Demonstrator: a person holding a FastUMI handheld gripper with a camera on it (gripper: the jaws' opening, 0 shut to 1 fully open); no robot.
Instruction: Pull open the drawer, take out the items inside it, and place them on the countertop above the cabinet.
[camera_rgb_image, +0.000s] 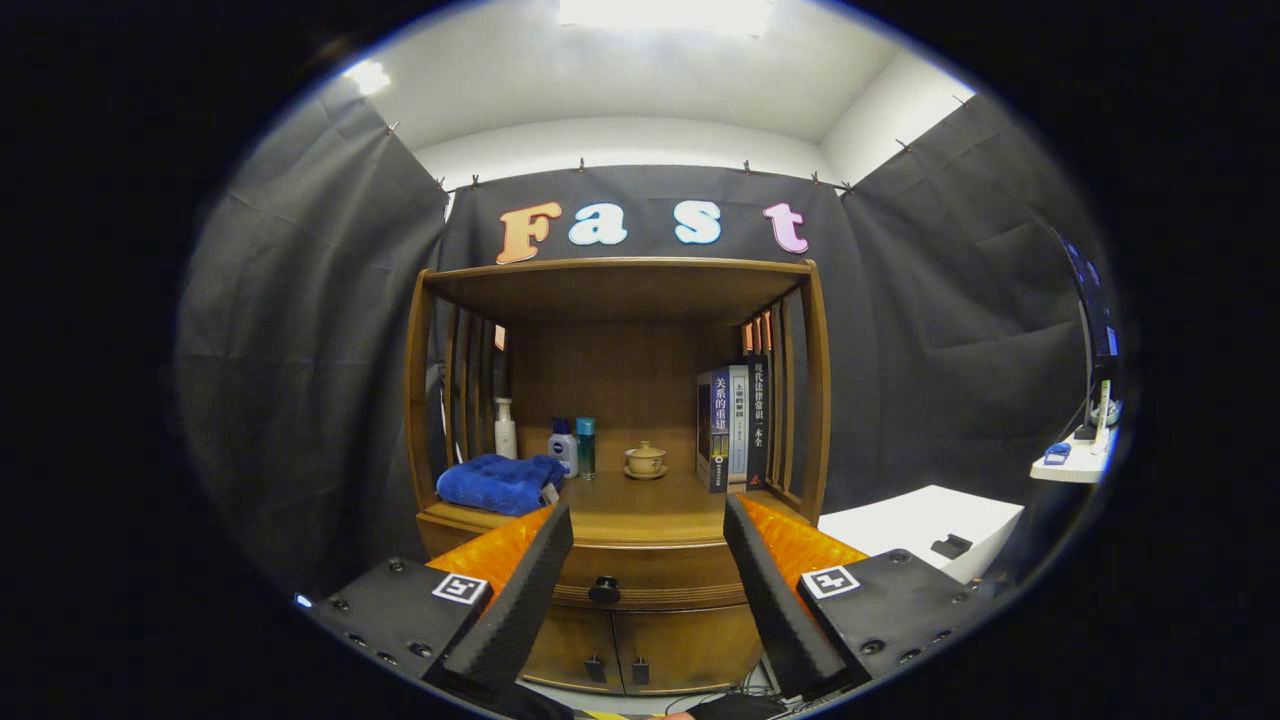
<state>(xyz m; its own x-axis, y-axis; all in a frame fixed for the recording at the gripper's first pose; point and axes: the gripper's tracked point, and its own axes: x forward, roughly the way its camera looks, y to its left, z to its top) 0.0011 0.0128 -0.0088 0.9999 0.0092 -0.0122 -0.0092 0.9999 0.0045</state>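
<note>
- Straight ahead of the gripper (648, 560) stands one wooden cabinet (618, 600) with an open shelf bay above its countertop (640, 500).
- One drawer (650, 580) sits under the countertop's front edge, closed, with one dark round knob (604, 590) at its middle.
- Two lower doors (640, 650) lie below the drawer, each with a small dark pull near the centre seam.
- Near the countertop's left front corner lies one folded blue towel (497, 482).
- Toward the back left edge stand three bottles: one white pump bottle (505, 428), one white bottle with a blue cap (563, 446) and one teal bottle (586, 445).
- Near the countertop's middle, toward the back, rests one small lidded cup on a saucer (645, 460).
- Along the right edge stand three books (733, 425), upright, spines facing out.
- Gripper state: the two fingers are spread wide, holding nothing; the knob shows in the gap between them, closer to the left finger, and neither finger touches it.
- Gripper pose: it is level and aimed squarely at the cabinet front, the fingertips (552, 530) reaching up to about the height of the countertop's front edge and standing short of the cabinet.
- What the drawer holds is hidden behind its shut front.
- Off to the right of the cabinet sits one white table (920, 525) with one small dark object (950, 546) on it.
</note>
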